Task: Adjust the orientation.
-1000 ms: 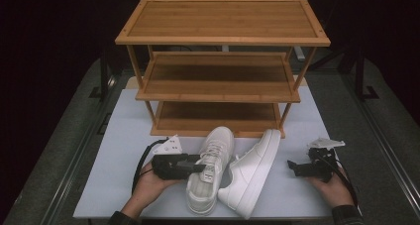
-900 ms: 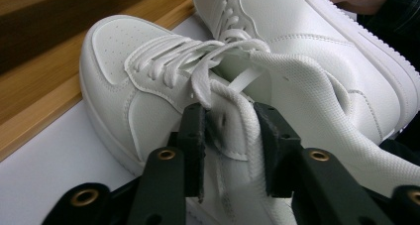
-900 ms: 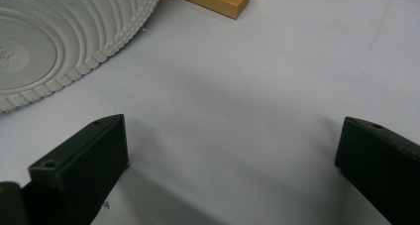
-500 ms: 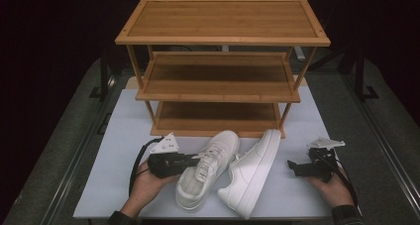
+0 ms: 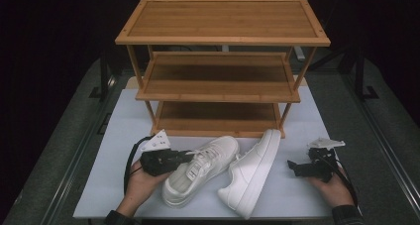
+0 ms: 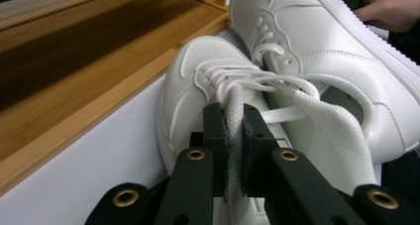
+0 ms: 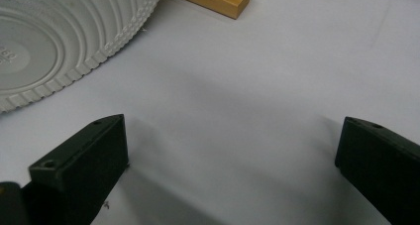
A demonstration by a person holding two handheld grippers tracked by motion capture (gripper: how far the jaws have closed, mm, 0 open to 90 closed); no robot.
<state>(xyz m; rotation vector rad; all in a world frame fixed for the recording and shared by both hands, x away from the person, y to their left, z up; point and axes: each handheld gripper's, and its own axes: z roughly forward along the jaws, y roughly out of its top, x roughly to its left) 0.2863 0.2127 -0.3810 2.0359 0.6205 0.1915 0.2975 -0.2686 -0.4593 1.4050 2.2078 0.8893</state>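
Sneaker gripped by its tongue, near the counter's front edge

Sneaker (image 5: pixel 198 173) on the left of a white pair lies on the white counter (image 5: pixel 99 185), close to the front edge and left of centre, its toe toward the bamboo shoe rack (image 5: pixel 223 76) at the back. We hold the left tongs (image 6: pixel 235 136) closed on its padded tongue (image 6: pixel 234 116); the jaws have just been closing, and the tongue and a strand of lace are now pinched between the pads. The second sneaker (image 5: pixel 252 173) rests on its side just beside the first, sole (image 7: pixel 54 31) facing the right tongs (image 7: pixel 233 150), which stand wide open over bare counter near the front right corner, holding nothing.

We judge the shoe light and easy for one hand to lift. Its leather-like upper looks smooth and could slip. The tongue is soft, so from this hold the shoe will likely dangle and swing, heel or toe drooping. The laces are looser still. A firmer hold, in our view, would be the collar rim at the heel or the side wall beside the eyelets, where the upper is stiffer. The rubber sole offers grip but looks too broad to clamp. Nothing here seems fragile, though white surfaces mark easily.
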